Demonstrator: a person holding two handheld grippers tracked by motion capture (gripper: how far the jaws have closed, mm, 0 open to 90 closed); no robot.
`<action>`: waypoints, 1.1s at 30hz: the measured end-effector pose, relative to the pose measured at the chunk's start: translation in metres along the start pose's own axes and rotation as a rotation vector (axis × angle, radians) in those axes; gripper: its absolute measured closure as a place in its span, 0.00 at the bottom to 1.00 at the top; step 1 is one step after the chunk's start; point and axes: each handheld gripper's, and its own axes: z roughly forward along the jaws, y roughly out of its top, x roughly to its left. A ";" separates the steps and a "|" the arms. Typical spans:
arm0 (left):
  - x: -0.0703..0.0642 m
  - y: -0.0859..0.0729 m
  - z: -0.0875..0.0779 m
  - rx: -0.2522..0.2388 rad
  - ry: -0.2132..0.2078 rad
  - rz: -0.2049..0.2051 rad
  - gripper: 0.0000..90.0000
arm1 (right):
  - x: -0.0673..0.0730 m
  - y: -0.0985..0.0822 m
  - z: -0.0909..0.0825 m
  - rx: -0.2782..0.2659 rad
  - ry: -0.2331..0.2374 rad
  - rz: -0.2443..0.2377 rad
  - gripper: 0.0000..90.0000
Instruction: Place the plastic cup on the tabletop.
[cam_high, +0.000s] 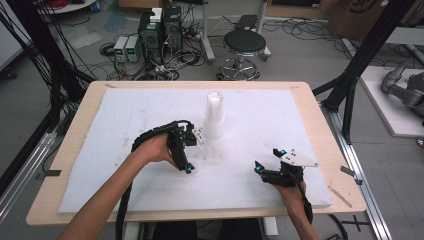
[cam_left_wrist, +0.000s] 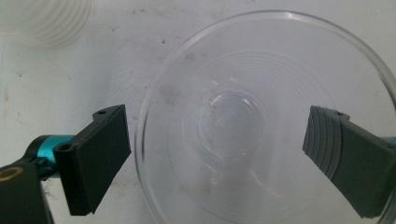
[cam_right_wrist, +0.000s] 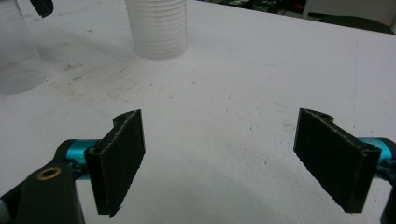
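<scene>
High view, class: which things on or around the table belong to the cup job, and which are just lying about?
Job:
clear cup
stack of cups
left tongs, open over the clear cup
white mat

Lying about:
stool
computer boxes
floor cables

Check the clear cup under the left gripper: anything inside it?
Nothing shows inside the clear cup: its ribbed bottom and the white table cover show through. The cup's lower right edge is cut off.

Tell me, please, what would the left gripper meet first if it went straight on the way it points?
Probably the clear plastic cup on the white table pad: the left gripper points down over its open mouth, jaws apart, one outside the rim; whether pads or rim touch first is unclear.
</scene>
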 end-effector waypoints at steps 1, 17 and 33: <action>-0.001 0.000 0.000 0.001 0.001 -0.004 0.08 | 0.000 0.000 0.000 0.000 0.001 0.001 0.18; -0.003 -0.009 0.006 -0.022 -0.009 -0.024 0.08 | 0.001 0.000 0.000 0.005 0.004 0.007 0.18; -0.006 -0.024 -0.009 -0.099 -0.012 -0.040 0.08 | 0.001 0.000 0.000 0.004 0.004 0.007 0.18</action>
